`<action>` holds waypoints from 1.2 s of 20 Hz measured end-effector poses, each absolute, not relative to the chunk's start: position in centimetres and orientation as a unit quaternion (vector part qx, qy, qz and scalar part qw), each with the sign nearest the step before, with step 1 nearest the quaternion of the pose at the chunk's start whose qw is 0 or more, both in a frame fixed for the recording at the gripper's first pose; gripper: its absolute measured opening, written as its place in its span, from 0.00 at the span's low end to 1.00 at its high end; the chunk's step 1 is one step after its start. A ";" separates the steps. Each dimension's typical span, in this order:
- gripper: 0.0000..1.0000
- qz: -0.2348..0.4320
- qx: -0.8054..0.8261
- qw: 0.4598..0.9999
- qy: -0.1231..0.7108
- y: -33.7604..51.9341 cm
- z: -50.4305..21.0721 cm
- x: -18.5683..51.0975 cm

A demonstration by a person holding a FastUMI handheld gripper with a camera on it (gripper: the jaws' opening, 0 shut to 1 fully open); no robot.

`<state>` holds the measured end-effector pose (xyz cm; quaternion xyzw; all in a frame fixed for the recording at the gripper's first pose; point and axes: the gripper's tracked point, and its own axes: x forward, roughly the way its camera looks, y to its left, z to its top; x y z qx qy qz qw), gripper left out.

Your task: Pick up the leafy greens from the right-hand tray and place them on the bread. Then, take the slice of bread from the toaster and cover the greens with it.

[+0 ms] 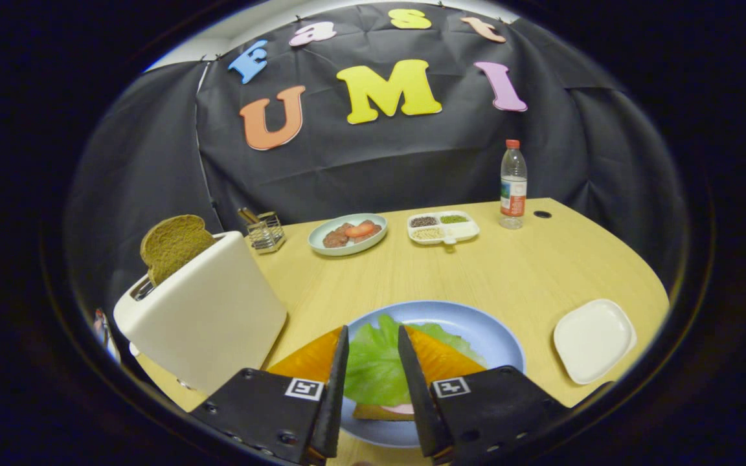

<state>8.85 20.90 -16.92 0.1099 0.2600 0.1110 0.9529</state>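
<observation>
Gripper fingers parted over leafy greens on blue plate.

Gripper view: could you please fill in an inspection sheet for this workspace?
Surface: light wooden table.
Job's things: leafy greens lie over the bread on the blue plate; second bread slice stands in the white toaster; white tray at right.
Clutter: plate of meat, divided dish, water bottle, wire rack.
Claw: open, fingers either side of the greens; contact unclear.
Cables: nothing seen.
Surroundings: black cloth wall.
</observation>
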 end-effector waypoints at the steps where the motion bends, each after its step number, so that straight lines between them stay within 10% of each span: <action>1: 0.54 0.110 0.108 0.955 0.255 20.7 -16.7 8.7; 7: 0.96 0.081 0.089 0.977 0.179 19.1 -11.5 7.2; 24: 0.96 0.108 0.075 0.982 0.139 37.4 -1.6 5.7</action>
